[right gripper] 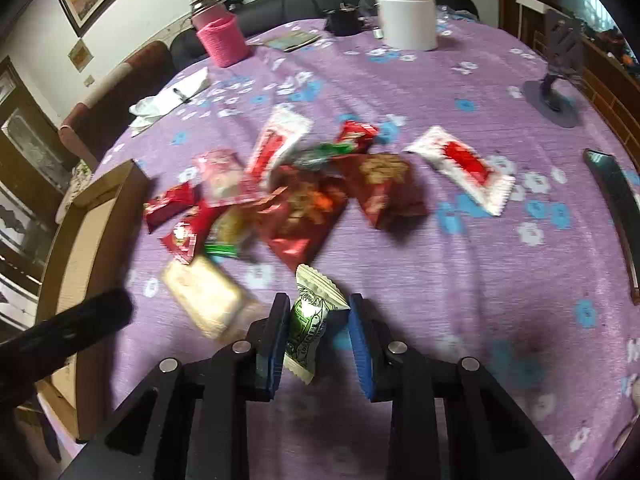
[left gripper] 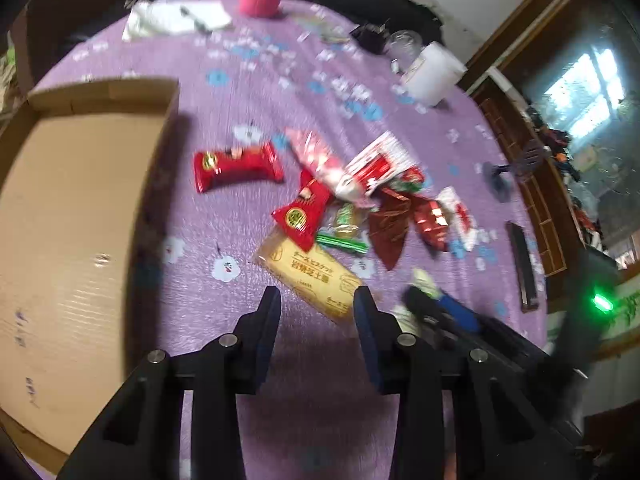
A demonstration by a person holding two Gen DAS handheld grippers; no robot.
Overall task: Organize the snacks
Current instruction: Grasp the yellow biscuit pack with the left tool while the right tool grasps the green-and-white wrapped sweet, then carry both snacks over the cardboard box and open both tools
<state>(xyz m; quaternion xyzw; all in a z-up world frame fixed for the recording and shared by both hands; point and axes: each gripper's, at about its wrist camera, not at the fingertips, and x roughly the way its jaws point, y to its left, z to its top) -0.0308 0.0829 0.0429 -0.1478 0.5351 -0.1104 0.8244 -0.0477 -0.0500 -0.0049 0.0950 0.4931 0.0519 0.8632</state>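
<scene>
My right hand-held gripper stands narrow around a green packet; blur hides whether both pads press it, so I should confirm the bite before lifting. My left hand-held gripper, also narrow, has a yellow biscuit pack just beyond its tips. The box waits left, partly cut off.

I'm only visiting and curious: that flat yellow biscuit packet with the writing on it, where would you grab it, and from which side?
Take the flat yellow biscuit packet across its narrow width at the near end, coming from above. It lies flat on the purple cloth, and a red wrapper overlaps its far end, so the near end is the free part.
</scene>
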